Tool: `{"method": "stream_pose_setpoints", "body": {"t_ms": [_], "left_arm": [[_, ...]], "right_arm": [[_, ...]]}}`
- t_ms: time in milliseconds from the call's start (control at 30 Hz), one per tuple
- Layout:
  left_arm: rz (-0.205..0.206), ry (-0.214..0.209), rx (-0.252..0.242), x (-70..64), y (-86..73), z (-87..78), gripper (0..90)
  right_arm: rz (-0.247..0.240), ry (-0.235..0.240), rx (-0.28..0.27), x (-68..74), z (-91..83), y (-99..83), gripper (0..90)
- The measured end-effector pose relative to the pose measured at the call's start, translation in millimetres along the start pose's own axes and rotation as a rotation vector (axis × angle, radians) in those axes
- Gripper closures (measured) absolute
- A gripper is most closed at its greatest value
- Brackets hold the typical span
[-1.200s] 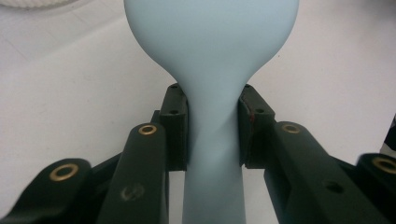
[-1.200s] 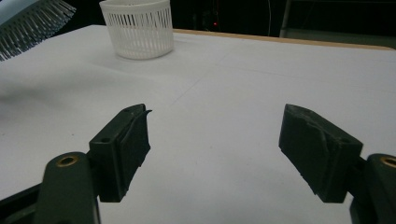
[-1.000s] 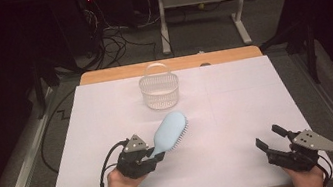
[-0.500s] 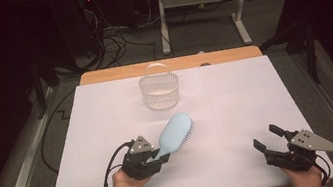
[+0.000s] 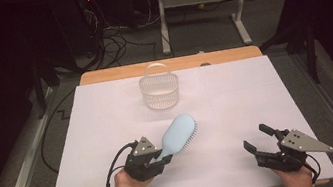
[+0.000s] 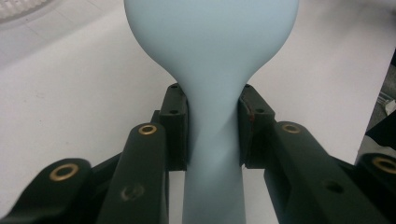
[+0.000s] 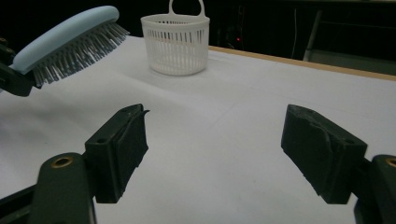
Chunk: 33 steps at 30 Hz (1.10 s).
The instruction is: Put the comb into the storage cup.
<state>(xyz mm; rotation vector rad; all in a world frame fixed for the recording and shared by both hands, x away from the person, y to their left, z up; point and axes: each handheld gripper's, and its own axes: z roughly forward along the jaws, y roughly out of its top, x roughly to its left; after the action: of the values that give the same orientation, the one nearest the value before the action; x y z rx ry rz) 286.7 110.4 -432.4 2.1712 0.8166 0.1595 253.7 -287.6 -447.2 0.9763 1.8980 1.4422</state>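
Hairbrush (image 5: 179,133) smooth matt pale-blue plastic with grey bristles, basket (image 5: 159,91) at 12 o'clock white slotted plastic, table cover (image 5: 256,94) matt white paper-like sheet over a wood edge, gripper pads (image 7: 130,140) matt black.

Bench (image 5: 110,133): wooden top, covered w/ white sheet; bare wood strip showing along far edge, just behind the basket (image 5: 159,90). White slotted basket w/ handle stands upright on the sheet, approx. centre of far half. Faint fold lines in sheet run right of basket & toward near edge. Rest of sheet on both sides of basket is plain white.
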Motion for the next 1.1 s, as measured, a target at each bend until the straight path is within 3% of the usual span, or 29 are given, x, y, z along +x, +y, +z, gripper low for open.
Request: {"method": "stream_pose_setpoints", "body": {"t_ms": [333, 900, 1100], "left_arm": [[0.013, 0.0, 0.003, -2.2, 2.5, 3.9, 67.6], [0.022, -0.016, 0.009, -7.3, 4.9, 9.5, 67.5], [0.03, -0.02, 0.013, -9.2, 6.5, 11.6, 67.5]], "right_arm": [[0.022, 0.028, -0.019, 5.7, 2.3, 2.4, 21.3], [-0.002, 0.07, -0.008, 18.3, 12.2, 6.2, 19.8], [0.029, 0.08, -0.036, 19.9, 13.8, 8.5, 17.8]]}}
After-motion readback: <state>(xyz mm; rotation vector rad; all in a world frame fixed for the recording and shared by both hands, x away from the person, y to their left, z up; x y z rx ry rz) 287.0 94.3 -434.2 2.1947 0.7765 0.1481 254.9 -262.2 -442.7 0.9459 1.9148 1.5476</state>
